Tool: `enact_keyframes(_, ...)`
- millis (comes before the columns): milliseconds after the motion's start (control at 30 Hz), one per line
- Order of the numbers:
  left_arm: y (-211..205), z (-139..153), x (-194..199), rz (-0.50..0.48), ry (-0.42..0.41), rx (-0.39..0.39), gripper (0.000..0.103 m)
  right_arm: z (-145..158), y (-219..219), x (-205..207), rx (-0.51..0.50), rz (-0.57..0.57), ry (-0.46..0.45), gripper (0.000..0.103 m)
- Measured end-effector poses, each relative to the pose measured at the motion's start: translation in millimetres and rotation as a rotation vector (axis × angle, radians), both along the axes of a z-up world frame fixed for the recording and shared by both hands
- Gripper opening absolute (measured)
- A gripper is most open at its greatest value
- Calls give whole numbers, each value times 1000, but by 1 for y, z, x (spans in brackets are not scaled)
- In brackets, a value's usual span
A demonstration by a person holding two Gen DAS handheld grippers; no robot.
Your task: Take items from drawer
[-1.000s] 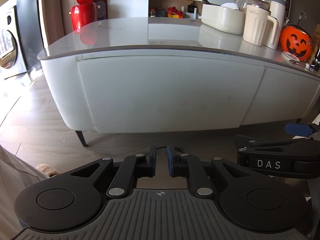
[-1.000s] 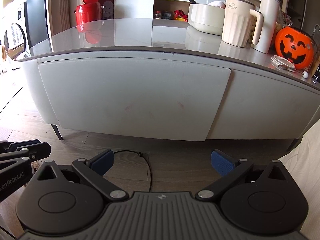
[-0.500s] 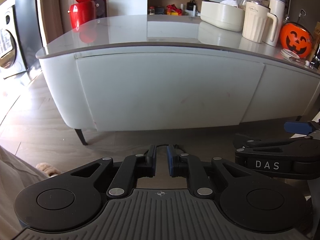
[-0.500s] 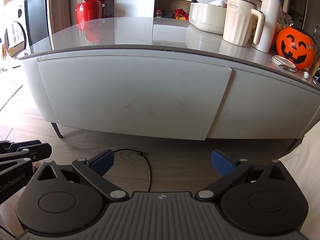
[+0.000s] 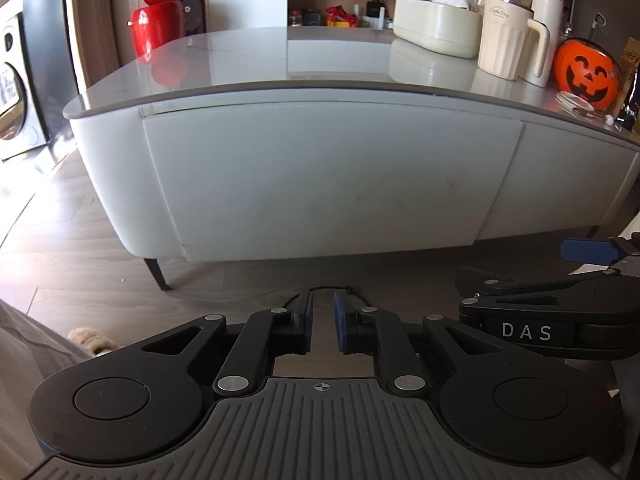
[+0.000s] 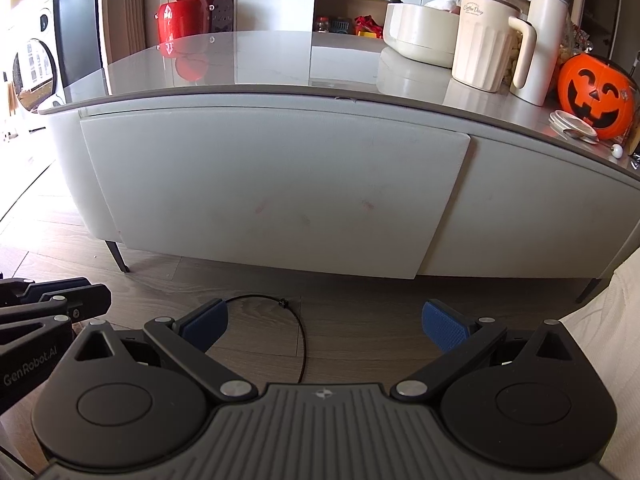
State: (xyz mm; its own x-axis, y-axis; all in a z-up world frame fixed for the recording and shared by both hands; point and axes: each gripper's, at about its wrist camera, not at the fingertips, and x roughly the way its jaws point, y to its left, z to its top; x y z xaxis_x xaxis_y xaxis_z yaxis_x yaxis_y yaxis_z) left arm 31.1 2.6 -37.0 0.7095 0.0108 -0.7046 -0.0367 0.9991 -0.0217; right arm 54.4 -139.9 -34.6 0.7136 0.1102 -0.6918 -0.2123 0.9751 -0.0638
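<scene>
Left gripper (image 5: 321, 322) is sitting nearly pressed together, right gripper (image 6: 325, 322) spread; handleless drawer front (image 6: 276, 188) at twelve o'clock is risking slips.

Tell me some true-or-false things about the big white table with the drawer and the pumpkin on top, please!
1. The drawer front is pulled wide open. False: it sits shut, flush with the table's side.
2. The orange pumpkin bucket stands on the tabletop. True.
3. The left hand-held gripper is holding a toy. False: its blue pads are nearly together with nothing between them.
4. The right hand-held gripper has its pads spread wide apart. True.
5. A thin black cable lies on the wooden floor. True.
6. The red container stands beside the pumpkin bucket. False: it is at the far opposite end of the tabletop.
</scene>
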Motion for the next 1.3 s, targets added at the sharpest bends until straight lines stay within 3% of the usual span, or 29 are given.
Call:
enact_keyframes(533,2,-2,6,-1,31,-23,15,-3,2,1,-2,8,27,103)
enact_keyframes(633,13,2,15,-8,54,-101,15,1,-2,6,31,16,55,103)
enact_keyframes(733,38,13,35,-12,47,-180,15,9,-13,20,132,41,95,103)
enact_keyframes(867,78,31,69,-52,-15,-131,16,22,-24,48,113,80,37,103)
enact_keyframes(1000,114,39,99,-145,-49,22,19,35,-38,89,34,188,-38,103)
enact_keyframes(1067,133,39,104,-130,-77,30,19,38,-47,105,3,274,-89,103)
enact_keyframes(1167,170,28,104,-18,-128,-97,18,30,-62,128,-69,346,-117,103)
enact_keyframes(1233,179,23,110,51,-94,-118,17,17,-70,140,-79,290,-102,103)
enact_keyframes(1300,180,24,111,68,-100,-82,17,9,-70,153,-60,238,-44,103)
